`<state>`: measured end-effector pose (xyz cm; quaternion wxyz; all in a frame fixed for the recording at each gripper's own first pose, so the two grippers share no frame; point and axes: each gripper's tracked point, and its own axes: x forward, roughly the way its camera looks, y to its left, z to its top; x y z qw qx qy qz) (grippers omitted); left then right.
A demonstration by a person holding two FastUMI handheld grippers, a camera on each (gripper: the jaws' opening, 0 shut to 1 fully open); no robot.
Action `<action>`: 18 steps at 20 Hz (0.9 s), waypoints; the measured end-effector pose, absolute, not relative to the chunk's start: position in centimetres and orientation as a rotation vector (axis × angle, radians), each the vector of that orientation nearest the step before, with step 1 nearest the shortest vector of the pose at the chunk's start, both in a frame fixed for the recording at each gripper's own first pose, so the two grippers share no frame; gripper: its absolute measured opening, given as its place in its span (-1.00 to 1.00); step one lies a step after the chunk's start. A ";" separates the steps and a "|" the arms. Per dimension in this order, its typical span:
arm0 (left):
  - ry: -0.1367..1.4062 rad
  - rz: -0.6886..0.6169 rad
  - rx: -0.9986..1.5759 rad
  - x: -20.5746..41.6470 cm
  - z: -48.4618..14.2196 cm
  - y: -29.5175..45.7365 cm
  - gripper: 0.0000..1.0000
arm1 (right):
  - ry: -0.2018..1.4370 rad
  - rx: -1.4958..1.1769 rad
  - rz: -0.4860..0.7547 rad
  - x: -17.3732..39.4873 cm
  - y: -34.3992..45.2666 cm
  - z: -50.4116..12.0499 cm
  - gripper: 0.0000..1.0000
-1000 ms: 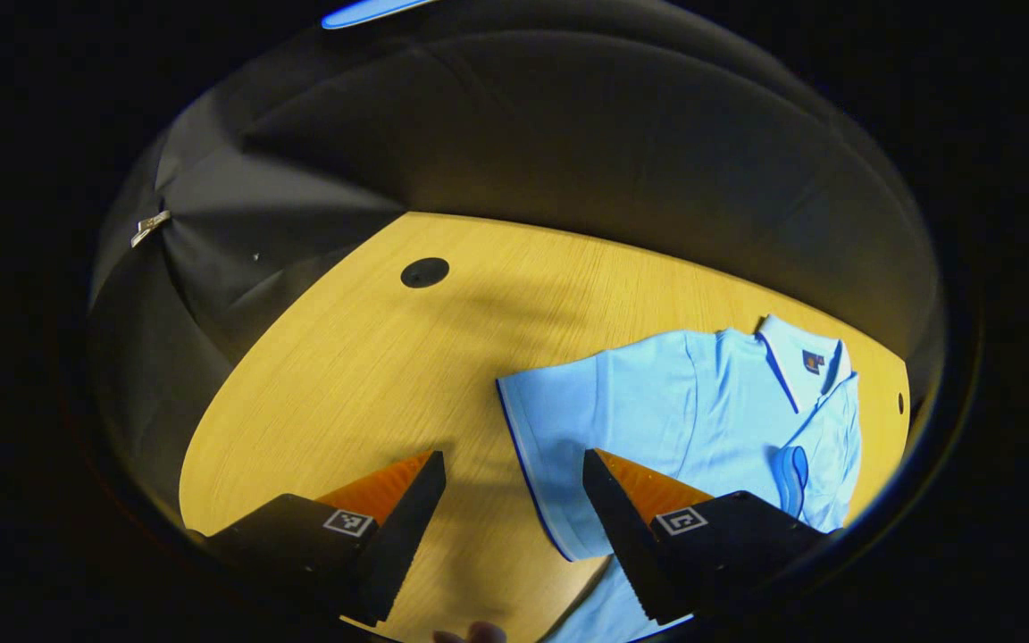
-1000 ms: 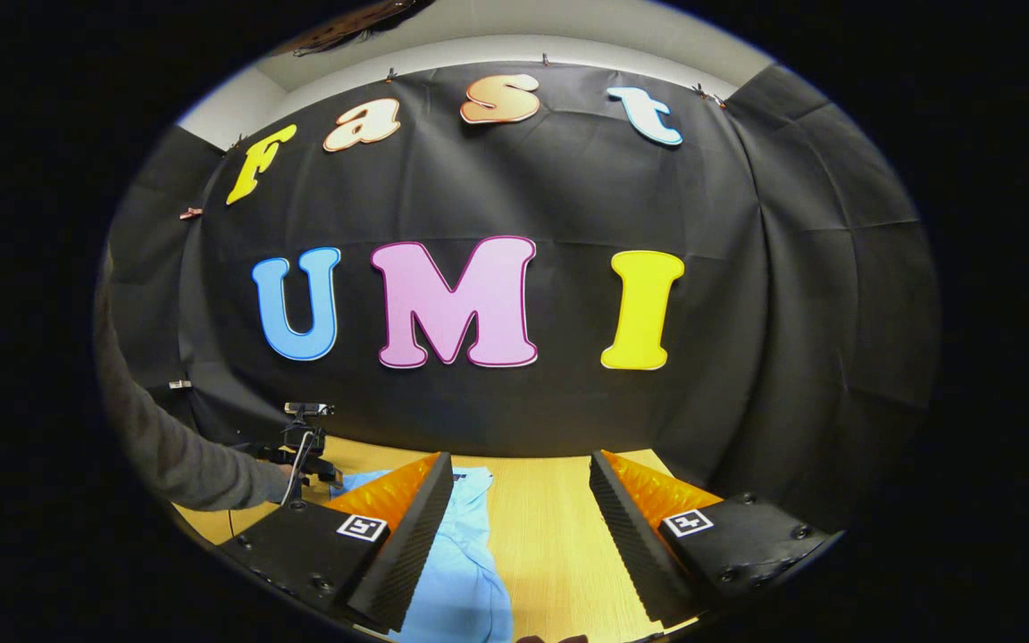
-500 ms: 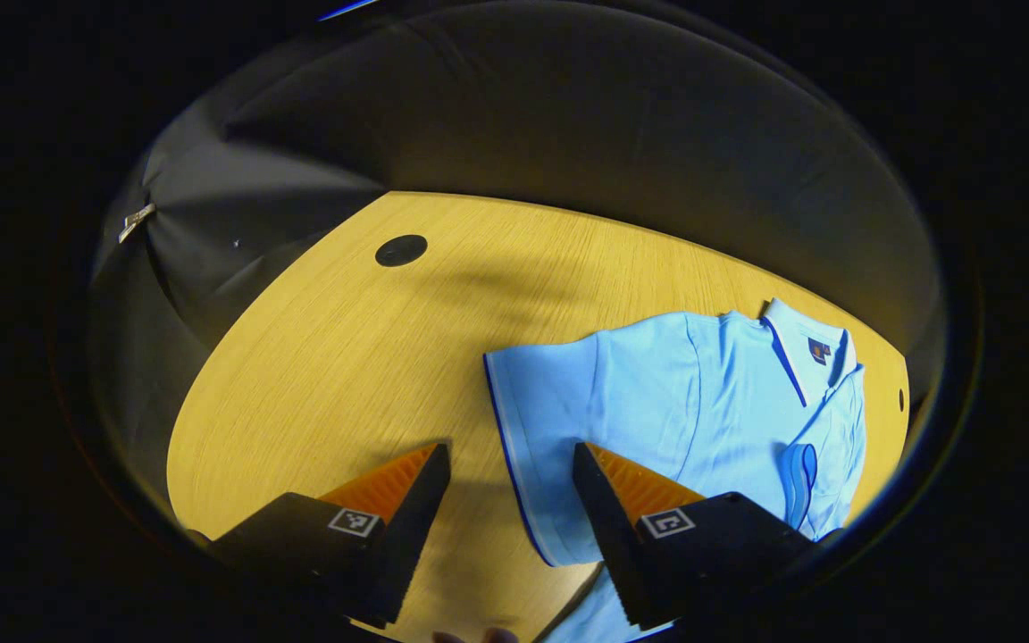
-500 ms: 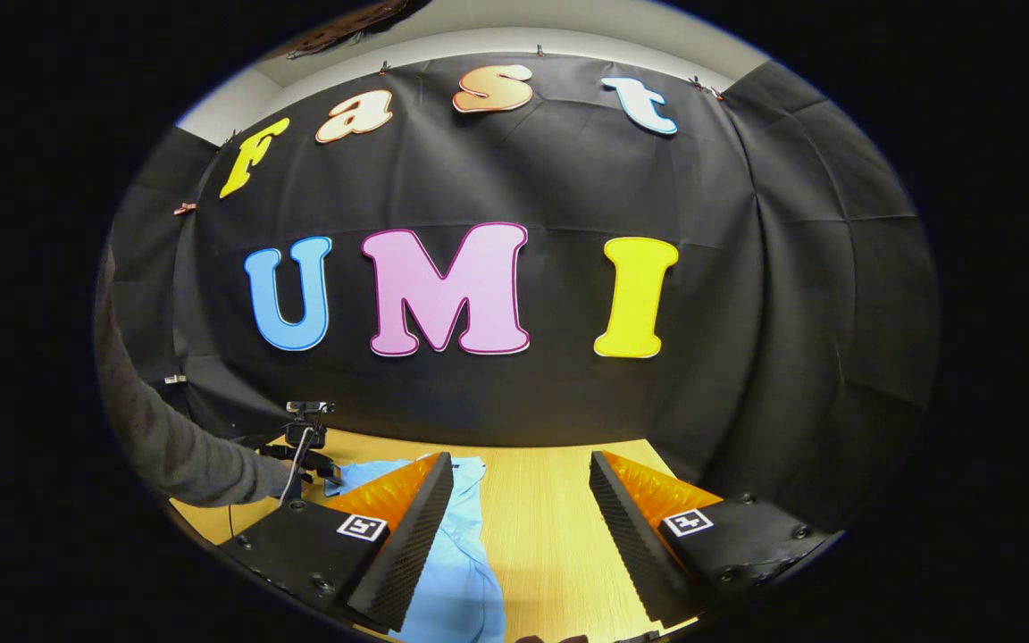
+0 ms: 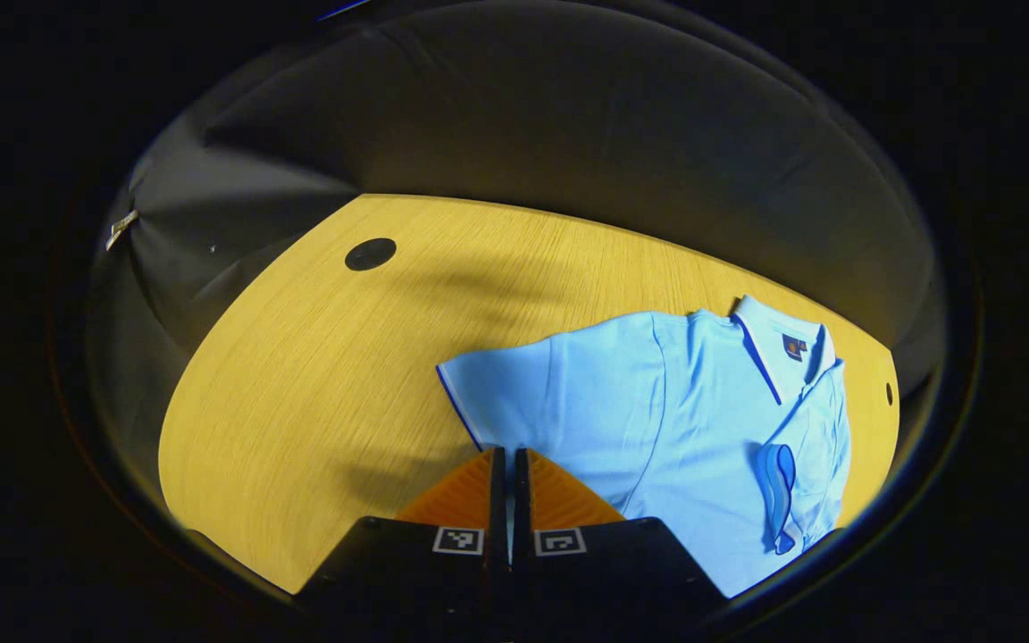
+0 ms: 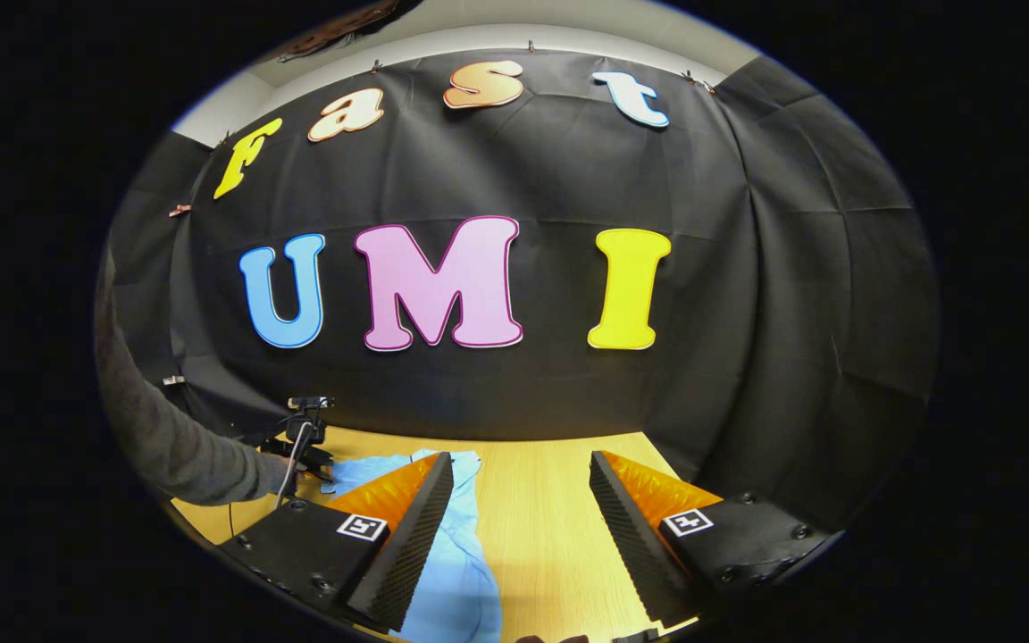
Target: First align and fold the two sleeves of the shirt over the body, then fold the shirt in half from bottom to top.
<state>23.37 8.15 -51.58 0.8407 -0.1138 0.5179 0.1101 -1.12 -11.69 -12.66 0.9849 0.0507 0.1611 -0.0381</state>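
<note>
My left gripper (image 5: 507, 464) covers the stretch of shirt (image 5: 657, 420) hem under its fingers, so I can't tell how much cloth is between them. The shirt's lower body runs out past the bottom edge. In the right gripper view, my left finger (image 6: 407, 536) hides part of the shirt, my sleeve (image 6: 175, 446) is cut off at the side, and the emblem (image 5: 791, 346) at the collar is too small to make out.

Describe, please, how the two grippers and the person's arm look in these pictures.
Each gripper, left and right, has two wedge-shaped fingers with ridged inner faces on blocky black bases bearing square black-and-white markers. The arm wears a grey sleeve.
</note>
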 end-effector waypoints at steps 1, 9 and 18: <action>1.091 0.230 -0.250 23.3 -51.6 8.1 -0.87 | 0.326 0.100 -0.077 -1.3 -11.7 -12.7 0.92; 0.952 0.095 -0.207 26.3 -46.8 3.8 -0.88 | 0.325 0.113 -0.084 -1.7 -12.4 -12.7 0.92; 0.824 -0.262 -0.065 26.9 -40.3 -12.0 -0.78 | 0.328 0.137 -0.097 -2.7 -13.2 -12.9 0.92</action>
